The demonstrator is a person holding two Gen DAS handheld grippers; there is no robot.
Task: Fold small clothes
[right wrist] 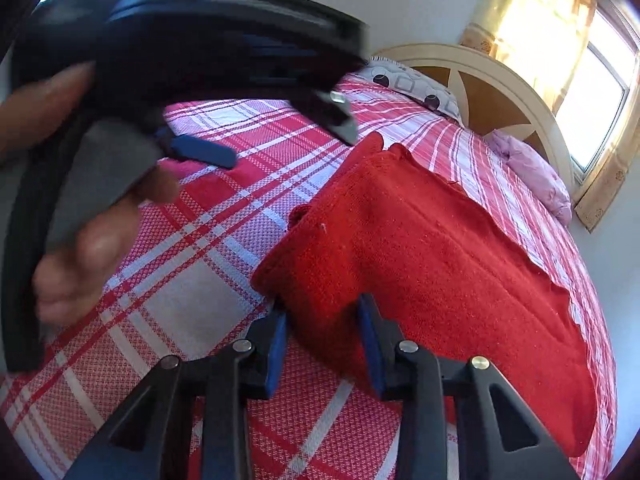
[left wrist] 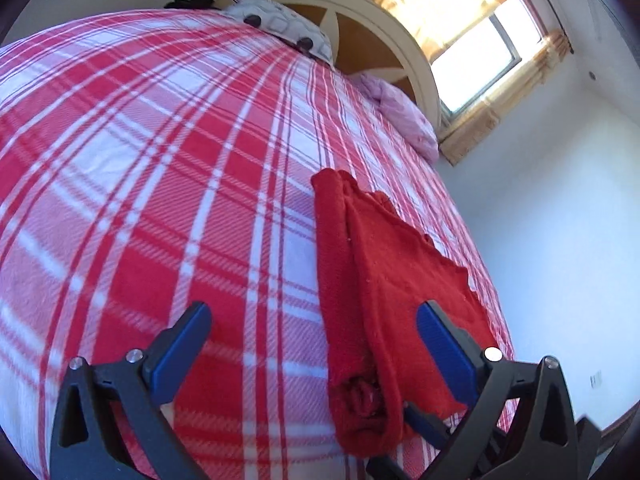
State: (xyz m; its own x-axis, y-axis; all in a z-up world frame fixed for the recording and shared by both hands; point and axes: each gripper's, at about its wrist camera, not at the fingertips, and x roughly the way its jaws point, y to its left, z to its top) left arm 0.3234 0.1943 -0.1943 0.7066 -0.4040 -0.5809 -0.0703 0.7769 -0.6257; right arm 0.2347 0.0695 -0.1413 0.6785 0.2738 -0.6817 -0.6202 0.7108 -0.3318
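A red knitted garment [left wrist: 372, 264] lies folded into a long strip near the right edge of the red-and-white plaid bed [left wrist: 160, 200]. My left gripper [left wrist: 314, 316] is open wide just above the strip's near end, its right finger over the cloth and its left finger over bare bedspread. In the right wrist view the garment [right wrist: 440, 264] spreads wide ahead, and my right gripper [right wrist: 323, 316] has its blue pads pinched on the near left edge of the cloth. The left gripper [right wrist: 290, 146] hangs blurred and open at upper left, held by a hand [right wrist: 80, 248].
A patterned pillow [left wrist: 288, 28] and a lilac quilt [left wrist: 404, 116] lie by the cream headboard [left wrist: 380, 20]. A curtained window [left wrist: 476, 48] is beyond. The bed's right edge [left wrist: 492, 280] runs close beside the garment, with wide plaid bedspread to its left.
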